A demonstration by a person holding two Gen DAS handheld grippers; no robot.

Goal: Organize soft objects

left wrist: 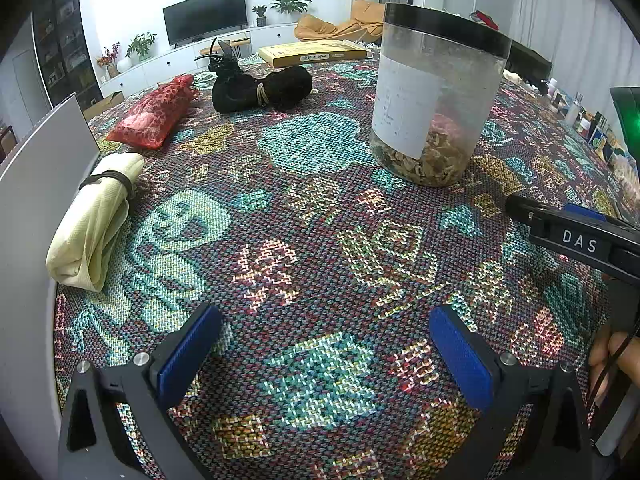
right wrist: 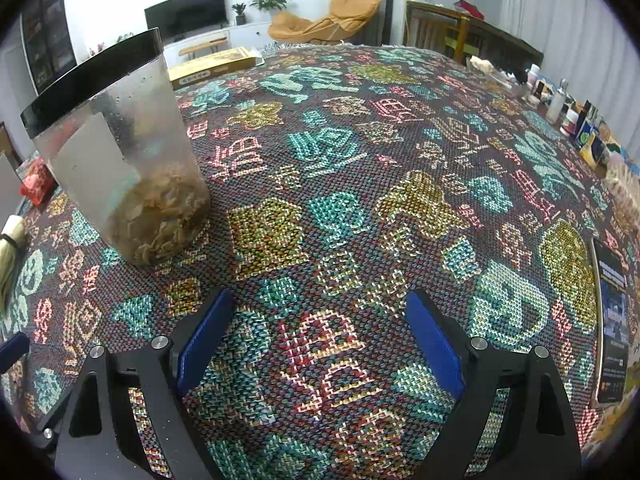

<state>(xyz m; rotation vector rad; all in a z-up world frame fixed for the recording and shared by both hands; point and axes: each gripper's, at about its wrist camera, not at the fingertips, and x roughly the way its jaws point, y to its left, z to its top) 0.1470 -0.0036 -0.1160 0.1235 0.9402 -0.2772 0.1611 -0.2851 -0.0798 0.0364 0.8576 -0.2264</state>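
Note:
Three soft bundles lie on the patterned woven tablecloth [left wrist: 320, 216]. A cream cloth roll [left wrist: 96, 216] tied with a dark band lies at the left, against a white panel [left wrist: 36, 208]. A red mesh pouch [left wrist: 154, 112] lies farther back left. A black tied bundle [left wrist: 260, 88] lies at the back. My left gripper [left wrist: 324, 344] is open and empty above the cloth, apart from all of them. My right gripper [right wrist: 320, 336] is open and empty; it shows at the right in the left wrist view [left wrist: 576, 236]. The cream roll [right wrist: 10, 248] and red pouch [right wrist: 36, 180] show at the right wrist view's left edge.
A clear plastic jar [left wrist: 436, 96] with a black lid and dried contents stands mid-table, also in the right wrist view [right wrist: 124, 160]. A flat yellow box [left wrist: 312, 53] lies at the back. Small bottles and boxes [right wrist: 576, 120] line the right edge. A dark booklet [right wrist: 612, 320] lies right.

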